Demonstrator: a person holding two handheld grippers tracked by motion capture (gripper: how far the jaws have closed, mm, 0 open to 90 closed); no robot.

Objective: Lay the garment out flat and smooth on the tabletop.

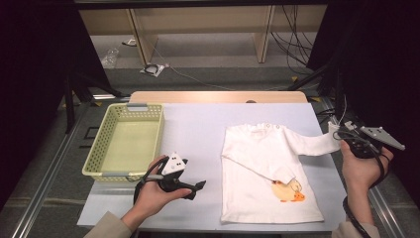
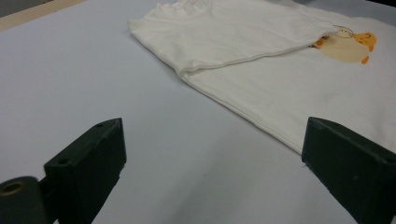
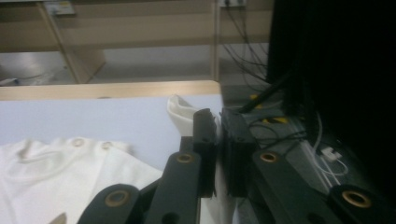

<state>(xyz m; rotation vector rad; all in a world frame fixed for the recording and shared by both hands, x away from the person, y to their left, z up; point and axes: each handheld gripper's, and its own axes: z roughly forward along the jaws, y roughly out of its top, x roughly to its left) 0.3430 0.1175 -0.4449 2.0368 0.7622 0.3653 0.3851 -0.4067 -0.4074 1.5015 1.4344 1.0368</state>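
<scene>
While the white long-sleeved shirt (image 1: 270,173) lies flat on the desk (image 1: 193,134) beside the mesh basket (image 1: 126,141), the right claw (image 1: 338,133) pinches its outstretched cuff (image 1: 331,130), apparently to fold the sleeve inward. Left gripper view: the left claw (image 2: 212,172) waits spread, empty. Right gripper view: jaws pressed together on cuff fabric (image 3: 180,109).

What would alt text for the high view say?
A white shirt with a duck print lies on a table; the right tongs pinch its sleeve cuff, the left tongs rest open beside a yellow basket.
</scene>
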